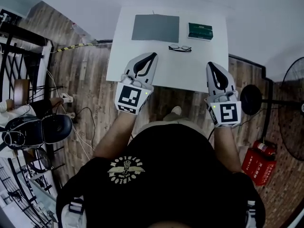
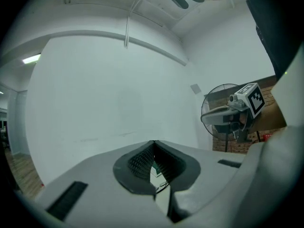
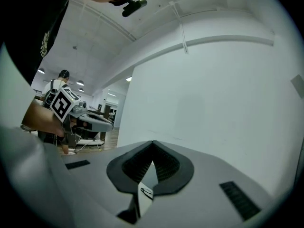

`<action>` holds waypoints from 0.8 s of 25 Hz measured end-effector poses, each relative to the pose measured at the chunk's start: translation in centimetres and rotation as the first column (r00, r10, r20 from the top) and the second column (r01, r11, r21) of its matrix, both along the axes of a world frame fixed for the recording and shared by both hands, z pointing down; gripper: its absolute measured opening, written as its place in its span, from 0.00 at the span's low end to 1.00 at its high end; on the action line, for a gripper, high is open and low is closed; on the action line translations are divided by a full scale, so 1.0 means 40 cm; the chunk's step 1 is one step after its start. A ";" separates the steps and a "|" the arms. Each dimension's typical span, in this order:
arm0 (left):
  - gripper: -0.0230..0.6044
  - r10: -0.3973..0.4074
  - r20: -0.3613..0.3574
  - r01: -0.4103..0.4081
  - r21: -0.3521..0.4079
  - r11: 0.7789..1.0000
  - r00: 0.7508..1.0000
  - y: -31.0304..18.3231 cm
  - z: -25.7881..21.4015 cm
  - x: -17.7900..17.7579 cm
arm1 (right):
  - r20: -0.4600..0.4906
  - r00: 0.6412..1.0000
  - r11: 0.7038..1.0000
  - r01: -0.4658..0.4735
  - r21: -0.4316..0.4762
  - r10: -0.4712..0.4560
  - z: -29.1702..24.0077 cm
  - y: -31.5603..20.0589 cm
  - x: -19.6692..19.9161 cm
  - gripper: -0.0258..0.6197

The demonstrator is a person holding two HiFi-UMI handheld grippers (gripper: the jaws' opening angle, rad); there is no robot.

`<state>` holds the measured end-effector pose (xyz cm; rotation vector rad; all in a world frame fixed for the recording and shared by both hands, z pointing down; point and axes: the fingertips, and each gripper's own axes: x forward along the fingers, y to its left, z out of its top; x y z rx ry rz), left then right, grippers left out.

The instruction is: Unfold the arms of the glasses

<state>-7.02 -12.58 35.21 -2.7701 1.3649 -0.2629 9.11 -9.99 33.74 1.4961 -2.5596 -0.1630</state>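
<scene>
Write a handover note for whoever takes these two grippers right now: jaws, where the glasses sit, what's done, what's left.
Left gripper: jaws shut, empty, above the table's near edge.
Right gripper: jaws shut, empty, also at the near edge.
Glasses: lying on the table beyond both grippers, between the gray mat and the green box, untouched; arms appear folded.
Done: nothing yet.
Left: reach the glasses and unfold both arms.

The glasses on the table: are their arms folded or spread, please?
Folded, apparently: the glasses lie compact on the white table, no arms sticking out.
</scene>
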 end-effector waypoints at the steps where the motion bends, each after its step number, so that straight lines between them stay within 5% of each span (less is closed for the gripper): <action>1: 0.05 -0.012 0.003 0.012 0.005 1.000 1.000 -0.010 -0.004 0.006 | 0.004 1.000 1.000 0.009 0.004 -0.010 -0.002 -0.014 0.007 0.04; 9: 0.05 -0.051 0.025 0.051 0.022 0.998 0.998 -0.069 -0.016 0.101 | 0.042 0.997 0.998 0.064 0.005 -0.064 -0.001 -0.106 0.083 0.04; 20: 0.05 -0.117 0.077 0.116 0.015 0.993 0.990 -0.100 -0.023 0.105 | 0.065 0.991 0.993 0.118 0.022 -0.119 -0.011 -0.156 0.103 0.04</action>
